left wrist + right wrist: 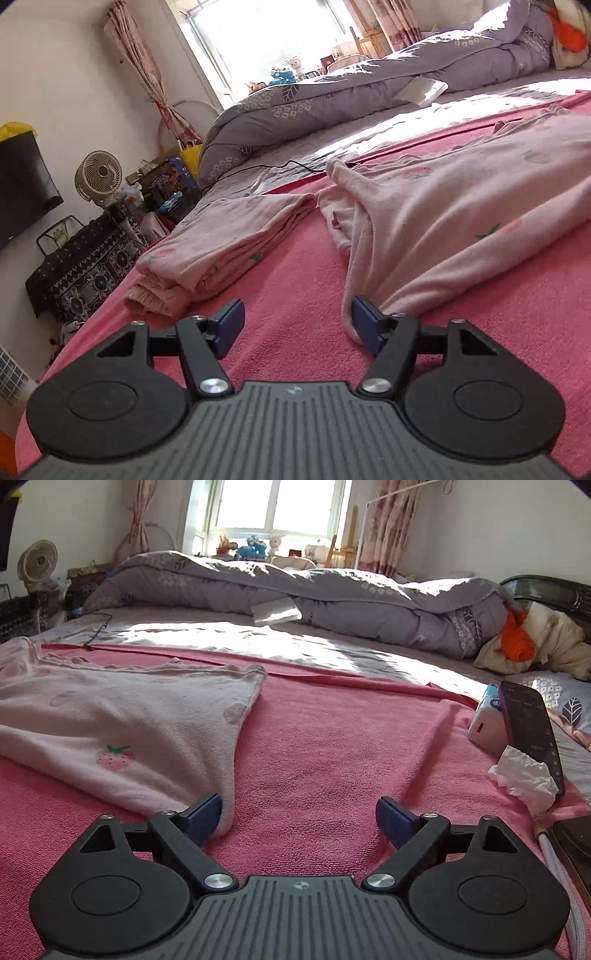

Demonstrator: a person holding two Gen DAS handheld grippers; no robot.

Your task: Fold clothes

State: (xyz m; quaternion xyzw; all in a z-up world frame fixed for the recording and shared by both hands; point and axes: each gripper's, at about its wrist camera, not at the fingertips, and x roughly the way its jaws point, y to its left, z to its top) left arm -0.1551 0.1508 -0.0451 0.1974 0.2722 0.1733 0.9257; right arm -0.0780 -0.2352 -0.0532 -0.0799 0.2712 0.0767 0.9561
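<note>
A pale pink top with strawberry prints (454,221) lies spread on the pink blanket (295,266). Left of it rests a folded pair of matching trousers (221,243). My left gripper (297,326) is open low over the blanket; its right pad touches the top's near corner and only blanket lies between the jaws. In the right wrist view the same top (122,716) lies at the left. My right gripper (299,821) stands open, its left pad against the top's near corner, with bare pink blanket (332,738) between the jaws.
A rolled grey quilt (295,590) lies across the far side of the bed. A phone (532,727), a tissue pack (487,716) and a crumpled tissue (524,775) sit at the right. A black cable (273,168) lies past the trousers. A fan (98,177) and a covered table (85,266) stand left of the bed.
</note>
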